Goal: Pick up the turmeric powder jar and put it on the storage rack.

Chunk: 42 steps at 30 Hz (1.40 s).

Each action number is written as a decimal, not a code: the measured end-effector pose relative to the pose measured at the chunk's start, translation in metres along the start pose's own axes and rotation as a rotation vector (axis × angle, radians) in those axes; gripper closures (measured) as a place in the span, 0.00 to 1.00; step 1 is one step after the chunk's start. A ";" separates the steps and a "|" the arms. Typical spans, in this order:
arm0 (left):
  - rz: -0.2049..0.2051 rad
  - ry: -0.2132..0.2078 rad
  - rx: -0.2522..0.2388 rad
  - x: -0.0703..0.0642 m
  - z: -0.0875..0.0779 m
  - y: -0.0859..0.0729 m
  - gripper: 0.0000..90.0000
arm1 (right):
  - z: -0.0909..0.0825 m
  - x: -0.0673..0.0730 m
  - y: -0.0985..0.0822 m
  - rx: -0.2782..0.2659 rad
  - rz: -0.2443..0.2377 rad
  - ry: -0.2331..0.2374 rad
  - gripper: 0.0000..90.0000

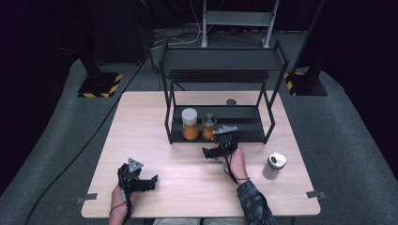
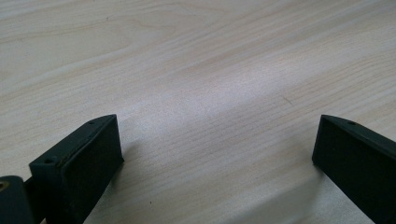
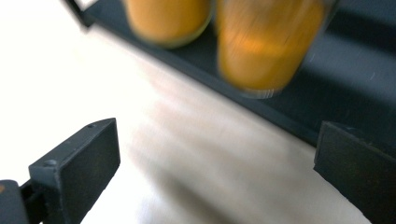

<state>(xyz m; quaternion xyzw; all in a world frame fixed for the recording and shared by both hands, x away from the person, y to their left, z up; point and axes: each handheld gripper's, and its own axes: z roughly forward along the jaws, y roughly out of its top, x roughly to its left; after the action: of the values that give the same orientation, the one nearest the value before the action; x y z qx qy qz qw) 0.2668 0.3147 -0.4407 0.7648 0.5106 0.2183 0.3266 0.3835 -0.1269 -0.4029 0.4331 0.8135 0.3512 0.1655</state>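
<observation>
A 2-tier rack (image 1: 220, 63) stands at the middle of the table's (image 1: 141, 140) far edge. 2 jars sit side by side on the left half of the rack's lower shelf, the taller jar (image 1: 189, 123) to the left of the shorter jar (image 1: 209, 126). A 3rd jar (image 1: 273, 166) stands on the table near its right edge, in front of the rack's right end, well apart from the other 2.

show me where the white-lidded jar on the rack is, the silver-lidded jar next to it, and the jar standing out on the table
white-lidded jar (image 1: 189, 124), high view, on its orange-filled body.
silver-lidded jar (image 1: 208, 132), high view, on its orange body.
jar on the table (image 1: 273, 166), high view, on its pale side below the lid.
</observation>
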 end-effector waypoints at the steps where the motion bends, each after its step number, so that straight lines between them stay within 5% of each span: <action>1: 0.000 0.000 0.000 0.000 0.000 0.000 0.01 | -0.003 0.004 -0.005 -0.007 -0.001 -0.008 0.00; 9: -0.001 -0.001 0.001 0.000 0.000 0.000 0.01 | -0.022 0.027 -0.047 -0.066 -0.021 -0.014 0.00; 18: -0.001 -0.001 0.000 0.000 0.000 0.000 0.01 | -0.036 0.039 -0.077 -0.030 -0.072 0.027 0.00; 22: 0.001 -0.003 0.000 0.001 0.000 0.000 0.01 | -0.039 0.038 -0.088 -0.039 -0.055 0.051 0.00; 33: 0.001 0.012 -0.003 -0.002 0.000 0.000 0.00 | -0.043 0.036 -0.095 -0.038 -0.044 0.044 0.00; 42: -0.013 0.023 -0.003 -0.002 0.001 0.000 0.00 | -0.042 0.042 -0.092 -0.020 -0.079 0.031 0.00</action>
<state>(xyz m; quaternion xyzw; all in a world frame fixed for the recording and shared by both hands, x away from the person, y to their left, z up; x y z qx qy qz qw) 0.2662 0.3124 -0.4412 0.7584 0.5190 0.2259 0.3230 0.2818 -0.1453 -0.4377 0.3933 0.8289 0.3591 0.1709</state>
